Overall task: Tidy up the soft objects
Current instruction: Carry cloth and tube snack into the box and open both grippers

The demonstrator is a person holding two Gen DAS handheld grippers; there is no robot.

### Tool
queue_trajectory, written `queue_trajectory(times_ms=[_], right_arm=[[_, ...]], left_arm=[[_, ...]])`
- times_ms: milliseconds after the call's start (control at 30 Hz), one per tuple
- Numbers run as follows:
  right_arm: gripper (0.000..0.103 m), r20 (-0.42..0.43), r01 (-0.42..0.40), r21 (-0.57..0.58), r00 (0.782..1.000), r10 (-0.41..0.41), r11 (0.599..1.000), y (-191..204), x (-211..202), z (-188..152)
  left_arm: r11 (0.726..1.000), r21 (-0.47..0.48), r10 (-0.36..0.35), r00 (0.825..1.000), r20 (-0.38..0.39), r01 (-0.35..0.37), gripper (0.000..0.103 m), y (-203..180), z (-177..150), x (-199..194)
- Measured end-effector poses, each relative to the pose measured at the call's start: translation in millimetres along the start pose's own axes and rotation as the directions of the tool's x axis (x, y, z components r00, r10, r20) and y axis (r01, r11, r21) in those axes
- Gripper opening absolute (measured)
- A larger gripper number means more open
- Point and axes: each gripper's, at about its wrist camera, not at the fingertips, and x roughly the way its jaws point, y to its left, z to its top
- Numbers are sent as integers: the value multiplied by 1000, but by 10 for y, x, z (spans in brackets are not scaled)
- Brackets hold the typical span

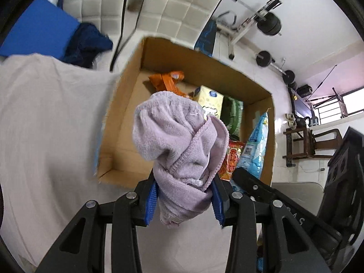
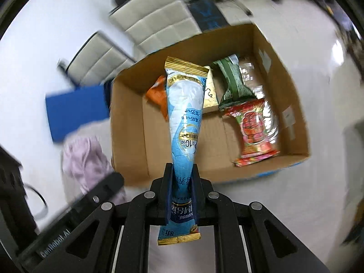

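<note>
My left gripper (image 1: 184, 182) is shut on a bunched lilac cloth (image 1: 177, 136) and holds it above the near edge of an open cardboard box (image 1: 127, 113). My right gripper (image 2: 183, 177) is shut on a long light-blue snack packet (image 2: 184, 118) with gold ends, held above the same box (image 2: 129, 136). The packet also shows in the left wrist view (image 1: 254, 145), beside the right gripper's black body. The cloth shows at the left in the right wrist view (image 2: 84, 161). In the box lie an orange packet (image 2: 157, 93), a yellow pack (image 2: 210, 93), a green packet (image 2: 232, 82) and a red packet (image 2: 254, 132).
A pale sheet (image 1: 45, 113) covers the surface left of the box. A blue pad (image 1: 41, 31) and dark blue fabric (image 1: 86, 43) lie behind it. Padded white chairs (image 1: 173, 9) stand beyond. Weights on a rack (image 1: 268, 22) and dark wooden furniture (image 1: 304, 141) are at the right.
</note>
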Motion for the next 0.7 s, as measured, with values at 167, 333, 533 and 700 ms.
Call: queue_trajectory(times_ms=[167, 333, 533, 700], right_arm=[[14, -5, 26, 40, 1000, -26, 999, -110, 449, 210], [14, -39, 55, 78, 998, -52, 995, -224, 843, 357], [15, -77, 70, 112, 995, -62, 991, -354, 1133, 446], [15, -113, 73, 128, 992, -59, 989, -441, 1339, 487]], left_arm=[[999, -49, -1, 995, -96, -4, 37, 137, 321, 382], [997, -70, 19, 985, -170, -32, 37, 210, 467, 729], [996, -70, 41, 976, -216, -58, 37, 235, 521, 952], [995, -78, 38, 970, -241, -58, 40, 248, 528, 1019]])
